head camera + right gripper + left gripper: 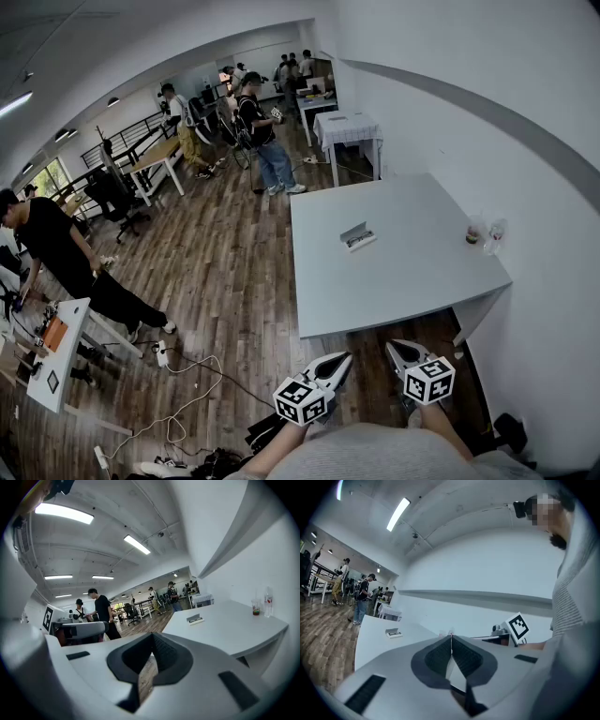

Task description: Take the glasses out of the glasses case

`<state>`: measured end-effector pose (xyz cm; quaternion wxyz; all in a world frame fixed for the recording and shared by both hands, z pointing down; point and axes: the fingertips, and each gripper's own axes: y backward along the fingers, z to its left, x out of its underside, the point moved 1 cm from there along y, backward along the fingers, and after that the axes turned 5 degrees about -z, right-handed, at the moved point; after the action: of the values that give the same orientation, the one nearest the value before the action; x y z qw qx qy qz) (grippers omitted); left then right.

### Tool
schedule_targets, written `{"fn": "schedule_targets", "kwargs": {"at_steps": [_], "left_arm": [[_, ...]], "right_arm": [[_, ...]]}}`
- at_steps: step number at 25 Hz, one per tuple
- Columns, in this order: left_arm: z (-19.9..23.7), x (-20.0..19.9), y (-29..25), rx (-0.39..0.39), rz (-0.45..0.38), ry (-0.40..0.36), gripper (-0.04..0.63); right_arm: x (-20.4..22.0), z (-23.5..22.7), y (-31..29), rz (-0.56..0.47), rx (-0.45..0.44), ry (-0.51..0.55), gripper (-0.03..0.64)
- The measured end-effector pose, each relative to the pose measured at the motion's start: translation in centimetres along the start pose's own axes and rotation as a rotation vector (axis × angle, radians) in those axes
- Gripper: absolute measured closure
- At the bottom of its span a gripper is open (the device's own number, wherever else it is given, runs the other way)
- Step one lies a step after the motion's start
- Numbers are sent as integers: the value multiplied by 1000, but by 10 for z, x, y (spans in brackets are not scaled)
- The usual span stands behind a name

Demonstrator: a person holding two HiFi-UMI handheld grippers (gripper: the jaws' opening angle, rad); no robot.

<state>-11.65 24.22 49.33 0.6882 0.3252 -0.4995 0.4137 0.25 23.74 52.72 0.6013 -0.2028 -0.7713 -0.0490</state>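
Observation:
The glasses case (357, 236) lies open in the middle of the white table (412, 281), with something dark, seemingly the glasses, in its lower half. It also shows small and far off as the case (393, 633) in the left gripper view and the case (194, 618) in the right gripper view. My left gripper (344, 358) and right gripper (391, 347) hang side by side close to my body, short of the table's near edge. Both are shut with nothing held; the left gripper (451, 637) and right gripper (152, 636) show their jaws meeting at the tips.
A cup (474, 233) with a dark drink and a clear bottle (494, 234) stand at the table's right edge by the wall. Cables (183, 394) trail on the wooden floor to the left. Several people stand further back among desks, one person (56, 253) near the left.

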Motion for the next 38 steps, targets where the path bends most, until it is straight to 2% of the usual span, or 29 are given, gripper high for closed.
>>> {"fn": "schedule_targets", "kwargs": {"at_steps": [3,6,8,14,26,38], "left_arm": [[5,8,3,-36,21,38,583],[11,20,12,-91,27,128,583],[12,28,17,-112,26,155,583],[7,30,19,-95,34,133,583],[-10,42,9,-48,65,161,583],[-2,40,8,-53,45,192,583]], "right_arm": [[12,-5,8,17,1,-28,603],[30,-8,22,39,15,-62,603],[41,-6,29,52,21,-78,603],[46,5,33,56,12,-67,603],[45,11,42,63,-15,-34,603],[44,15,36,74,-15,-51,603]]}}
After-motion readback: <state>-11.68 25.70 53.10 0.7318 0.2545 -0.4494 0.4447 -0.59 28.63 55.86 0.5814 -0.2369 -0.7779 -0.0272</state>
